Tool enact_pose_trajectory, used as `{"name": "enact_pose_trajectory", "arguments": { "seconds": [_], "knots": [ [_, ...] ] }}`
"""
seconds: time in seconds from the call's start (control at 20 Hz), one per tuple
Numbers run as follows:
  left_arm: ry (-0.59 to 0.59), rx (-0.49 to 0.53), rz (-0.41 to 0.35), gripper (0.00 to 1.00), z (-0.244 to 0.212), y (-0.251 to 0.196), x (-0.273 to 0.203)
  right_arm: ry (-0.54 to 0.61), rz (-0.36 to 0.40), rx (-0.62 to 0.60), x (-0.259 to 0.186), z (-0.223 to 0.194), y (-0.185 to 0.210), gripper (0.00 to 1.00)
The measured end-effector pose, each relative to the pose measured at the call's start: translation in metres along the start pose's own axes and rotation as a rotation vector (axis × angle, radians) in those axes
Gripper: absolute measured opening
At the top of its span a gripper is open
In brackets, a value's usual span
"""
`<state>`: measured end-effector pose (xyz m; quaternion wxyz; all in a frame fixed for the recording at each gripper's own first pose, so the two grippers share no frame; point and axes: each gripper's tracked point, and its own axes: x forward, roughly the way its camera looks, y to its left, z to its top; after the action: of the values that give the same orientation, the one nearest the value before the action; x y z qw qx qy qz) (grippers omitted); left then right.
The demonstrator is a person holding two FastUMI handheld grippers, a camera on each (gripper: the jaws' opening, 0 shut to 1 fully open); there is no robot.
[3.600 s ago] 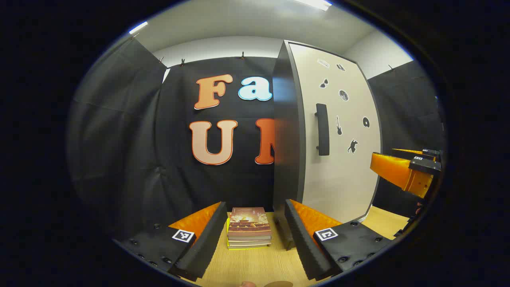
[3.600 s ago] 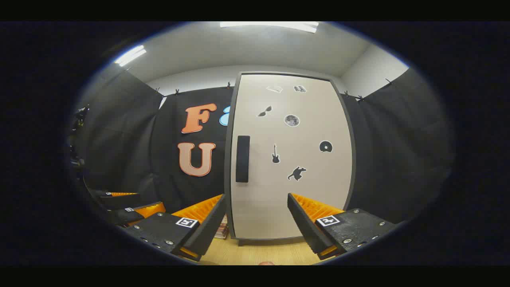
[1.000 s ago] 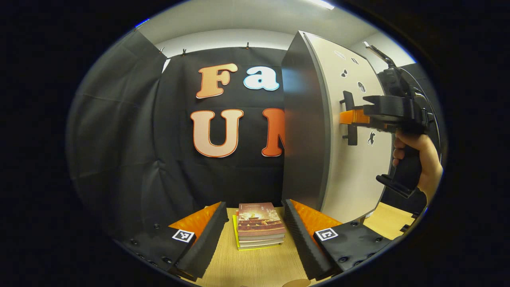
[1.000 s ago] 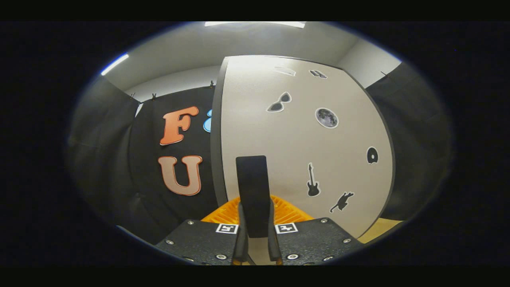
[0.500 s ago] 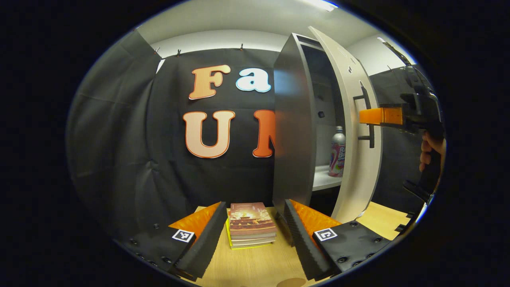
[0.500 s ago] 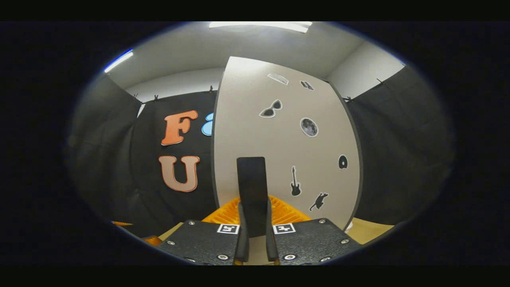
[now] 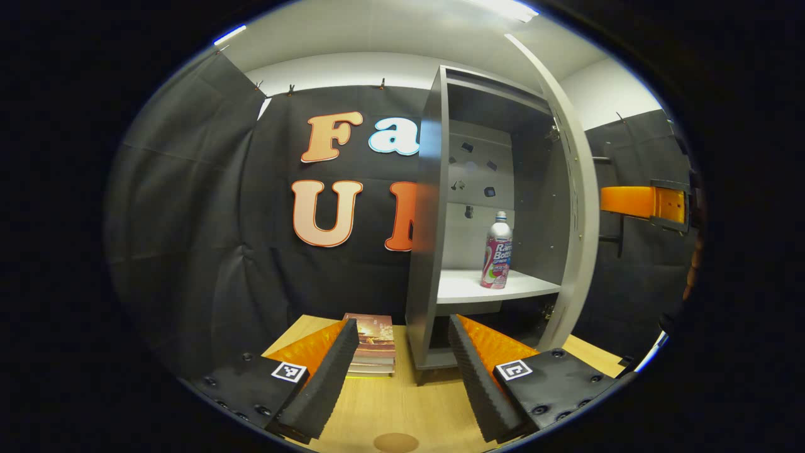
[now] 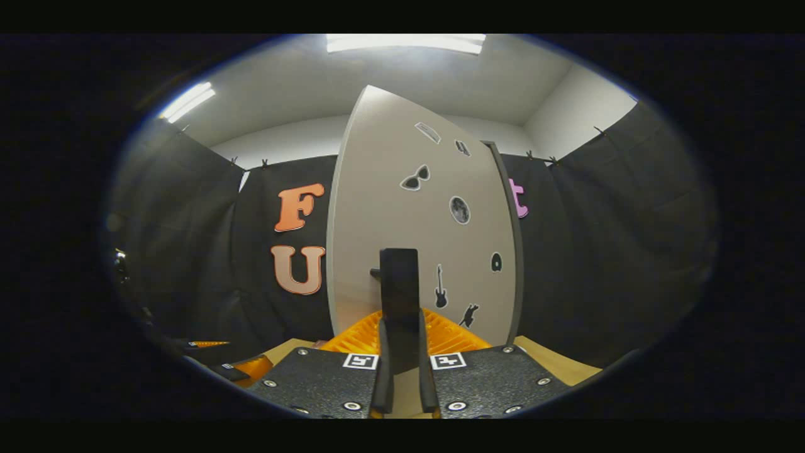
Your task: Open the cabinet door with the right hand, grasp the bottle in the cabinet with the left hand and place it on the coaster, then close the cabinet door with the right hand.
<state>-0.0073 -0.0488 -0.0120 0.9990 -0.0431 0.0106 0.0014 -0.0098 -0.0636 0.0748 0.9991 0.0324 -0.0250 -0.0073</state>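
Right hand-held gripper (image 8: 402, 371) clamped on the door handle (image 8: 399, 296), low at centre of the right gripper view, both fingers pressed against the dark vertical bar. Door (image 8: 415, 233) swung wide, its pale sticker-dotted face turned toward that camera and filling the middle of the frame. In the left gripper view, same door (image 7: 582, 207) seen edge-on at right of centre, with the right hand-held gripper (image 7: 635, 201) reaching in from the far right edge at mid height, level with the handle (image 7: 619, 236) poking out behind the door edge. Cabinet (image 7: 427, 220) open at centre right, interior exposed: grey back panel, white shelf (image 7: 465, 286) at mid height. Bottle (image 7: 497, 251) upright on the shelf, toward its right half, near the door side, standing alone and untouched. Left hand-held gripper (image 7: 402, 377) open at the bottom of its own view, fingers spread wide with nothing between them, above the wooden worktop (image 7: 402, 409) and well short of the cabinet. Stack of books (image 7: 374, 346) on the worktop just left of the cabinet base, partly hidden behind the left finger. Round brown coaster (image 7: 396, 442) flat on the worktop at the very bottom centre, bare.
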Motion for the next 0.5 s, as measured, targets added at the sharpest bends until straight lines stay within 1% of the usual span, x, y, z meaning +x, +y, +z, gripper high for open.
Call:
{"name": "enact_pose_trajectory", "arguments": {
  "seconds": [0.15, 0.2, 0.25, 0.35, 0.4, 0.45, 0.5],
  "knots": [
    [-0.008, 0.006, 0.054, 0.95, 0.001, -0.018, -0.022, 0.011, 0.02, 0.022, -0.021, 0.003, -0.035, 0.13],
    [-0.008, 0.012, 0.067, 0.92, 0.001, -0.023, -0.027, 0.009, 0.019, 0.026, -0.028, 0.003, -0.046, 0.13],
    [-0.007, 0.016, 0.07, 0.92, 0.001, -0.028, -0.032, 0.004, 0.007, 0.034, -0.035, 0.005, -0.059, 0.12],
    [0.001, 0.023, 0.062, 0.93, 0.0, -0.04, -0.036, -0.004, -0.029, 0.028, -0.042, 0.007, -0.084, 0.12],
    [0.003, 0.025, 0.054, 0.94, 0.001, -0.044, -0.034, -0.007, -0.053, 0.02, -0.045, 0.007, -0.097, 0.14],
    [0.002, 0.027, 0.04, 0.92, 0.002, -0.051, -0.031, -0.006, -0.076, 0.005, -0.05, 0.01, -0.111, 0.11],
    [0.0, 0.031, 0.024, 0.92, 0.005, -0.058, -0.027, -0.011, -0.1, -0.016, -0.054, 0.011, -0.123, 0.14]
  ]
}}
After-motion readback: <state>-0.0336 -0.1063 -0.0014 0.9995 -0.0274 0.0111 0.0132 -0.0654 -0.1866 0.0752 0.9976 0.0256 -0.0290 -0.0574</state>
